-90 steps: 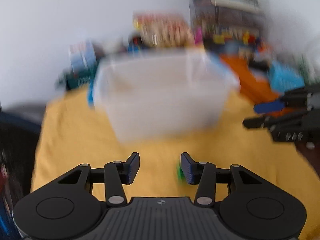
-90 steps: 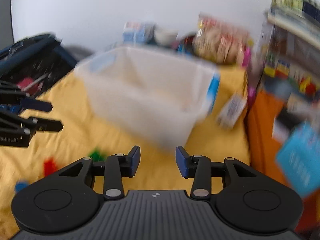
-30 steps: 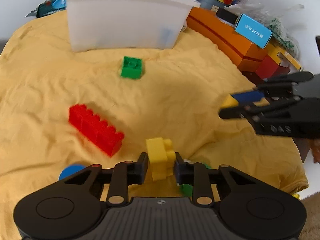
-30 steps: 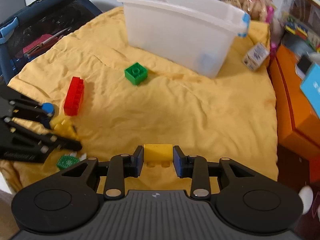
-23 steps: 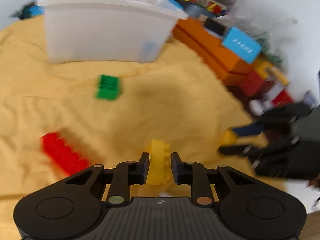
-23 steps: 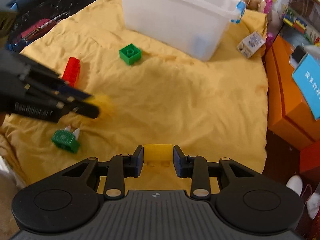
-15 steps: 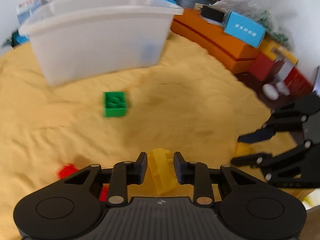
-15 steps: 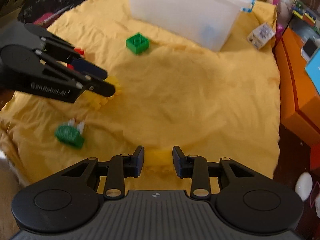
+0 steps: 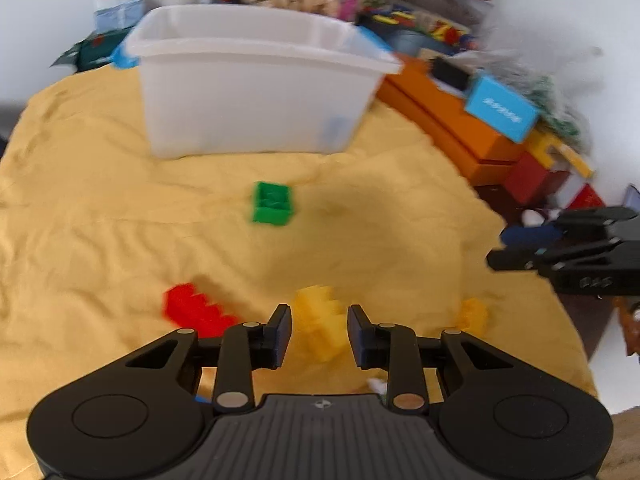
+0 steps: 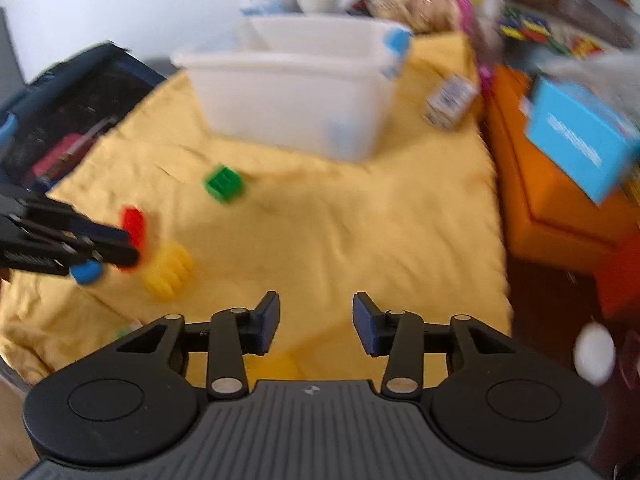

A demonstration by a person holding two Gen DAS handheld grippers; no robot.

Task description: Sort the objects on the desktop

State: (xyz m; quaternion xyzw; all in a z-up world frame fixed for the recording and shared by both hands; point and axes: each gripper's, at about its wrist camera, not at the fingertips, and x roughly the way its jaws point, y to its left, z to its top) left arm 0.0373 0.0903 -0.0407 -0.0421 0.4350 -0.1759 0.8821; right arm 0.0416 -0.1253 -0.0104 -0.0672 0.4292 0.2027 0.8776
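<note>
My left gripper (image 9: 319, 332) is open, and a yellow brick (image 9: 322, 326) lies on the yellow cloth (image 9: 120, 240) between its fingers, free of them. A red brick (image 9: 192, 312) lies to its left, a green brick (image 9: 273, 203) farther off, and a small yellow brick (image 9: 474, 314) to the right. The white bin (image 9: 248, 80) stands at the back. My right gripper (image 10: 315, 322) is open and empty above the cloth's front edge. In the right wrist view the left gripper (image 10: 100, 246) shows by the yellow brick (image 10: 168, 268) and red brick (image 10: 134, 222).
Orange boxes (image 9: 452, 120) and a blue box (image 9: 500, 110) line the right side. A small carton (image 10: 450, 100) lies by the bin. A dark bag (image 10: 60, 120) sits left. A blue disc (image 10: 86, 272) and a green piece (image 10: 124, 334) lie near the cloth's front-left corner.
Both grippers have opened and let their yellow bricks drop onto the cloth. Both have drawn back and tilted up, so the bin shows higher.
</note>
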